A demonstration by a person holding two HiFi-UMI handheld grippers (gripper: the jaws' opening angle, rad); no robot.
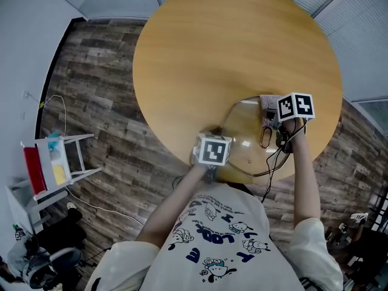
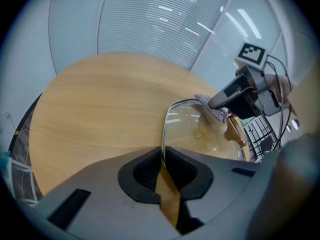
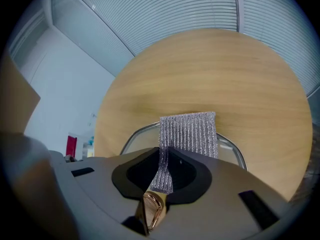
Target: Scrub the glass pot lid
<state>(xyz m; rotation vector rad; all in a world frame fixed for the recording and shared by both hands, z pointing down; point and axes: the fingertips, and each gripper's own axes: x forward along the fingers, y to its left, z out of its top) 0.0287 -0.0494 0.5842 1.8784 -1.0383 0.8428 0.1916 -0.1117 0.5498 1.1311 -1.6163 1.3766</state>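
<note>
Glass pot lid (image 1: 244,143) rim in left gripper (image 2: 162,156); right gripper (image 3: 164,166) pinches scrubber (image 3: 190,131).

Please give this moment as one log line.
left hand-held gripper: shut on glass pot lid rim; right hand-held gripper: shut on scrub cloth, over lid; surface: table

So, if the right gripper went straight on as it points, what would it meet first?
The right gripper, shut on the cloth, points across the lid. It would likely press the cloth onto the lid's far rim first; beyond lies bare table. Depth is unclear.
</note>
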